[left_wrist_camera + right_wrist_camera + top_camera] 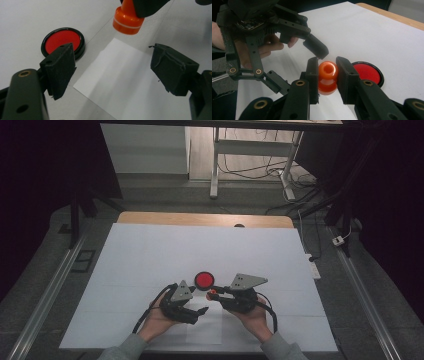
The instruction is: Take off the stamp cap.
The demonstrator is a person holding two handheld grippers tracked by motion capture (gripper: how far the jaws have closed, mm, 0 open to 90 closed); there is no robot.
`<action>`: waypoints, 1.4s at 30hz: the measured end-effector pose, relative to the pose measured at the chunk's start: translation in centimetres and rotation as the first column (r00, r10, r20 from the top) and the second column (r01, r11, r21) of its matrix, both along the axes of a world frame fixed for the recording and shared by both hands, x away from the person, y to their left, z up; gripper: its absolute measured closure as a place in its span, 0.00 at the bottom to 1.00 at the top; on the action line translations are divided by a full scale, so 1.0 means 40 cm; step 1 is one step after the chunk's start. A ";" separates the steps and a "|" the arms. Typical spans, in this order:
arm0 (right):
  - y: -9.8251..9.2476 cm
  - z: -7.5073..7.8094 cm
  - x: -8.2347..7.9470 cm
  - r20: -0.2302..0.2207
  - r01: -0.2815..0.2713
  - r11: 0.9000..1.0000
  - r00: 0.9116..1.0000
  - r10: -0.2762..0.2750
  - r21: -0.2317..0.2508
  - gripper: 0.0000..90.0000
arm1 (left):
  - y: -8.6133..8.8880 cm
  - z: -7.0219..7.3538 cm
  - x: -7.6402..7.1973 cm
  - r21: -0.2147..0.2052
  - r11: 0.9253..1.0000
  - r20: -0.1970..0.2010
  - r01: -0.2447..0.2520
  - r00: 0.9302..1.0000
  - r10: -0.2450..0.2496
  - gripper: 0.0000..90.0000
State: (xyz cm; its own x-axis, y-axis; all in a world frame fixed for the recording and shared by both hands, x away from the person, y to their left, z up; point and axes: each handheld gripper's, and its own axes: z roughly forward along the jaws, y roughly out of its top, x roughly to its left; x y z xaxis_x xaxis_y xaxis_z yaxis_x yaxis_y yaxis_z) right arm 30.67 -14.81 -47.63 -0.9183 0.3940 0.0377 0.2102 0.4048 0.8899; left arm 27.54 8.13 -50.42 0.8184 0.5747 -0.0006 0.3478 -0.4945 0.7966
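White worktop (150,255) under me, my right claw (327,71) clamps the orange stamp (327,77) above the paper (125,82), left claw (112,70) released; unpinned, the sheet may slide and smear.

Upper end of the orange plastic stamp (128,18) cut off by the top edge in the left gripper view, partly covered by a black tool body. Sides of that stamp hidden between black pads in the right gripper view. Near rim of the round black-rimmed red ink pad (368,72) covered there. Stamp face unseen.
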 end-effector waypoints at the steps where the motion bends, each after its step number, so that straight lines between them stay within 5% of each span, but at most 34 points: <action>1: 0.001 0.000 0.000 0.001 -0.003 1.000 1.000 0.003 -0.002 0.80 | -0.003 0.000 0.000 0.000 1.000 0.000 0.001 1.000 -0.001 0.22; 23: -0.010 0.004 0.003 0.004 0.009 1.000 1.000 -0.009 0.010 0.80 | -0.047 0.006 0.016 -0.012 0.999 0.026 0.030 0.999 -0.029 0.28; 42: -0.007 0.000 0.002 -0.002 0.006 1.000 1.000 -0.006 0.007 0.80 | -0.056 0.004 0.016 -0.005 0.999 0.058 0.047 0.997 -0.046 0.50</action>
State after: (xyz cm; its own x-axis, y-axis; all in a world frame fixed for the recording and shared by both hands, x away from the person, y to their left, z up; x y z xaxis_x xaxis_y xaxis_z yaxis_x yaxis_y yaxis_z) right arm 30.77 -15.10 -47.62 -0.9159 0.3991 0.0426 0.2144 0.3970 0.8924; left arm 28.19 5.89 -50.27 0.8430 0.5361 0.0437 0.2780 -0.5038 0.8179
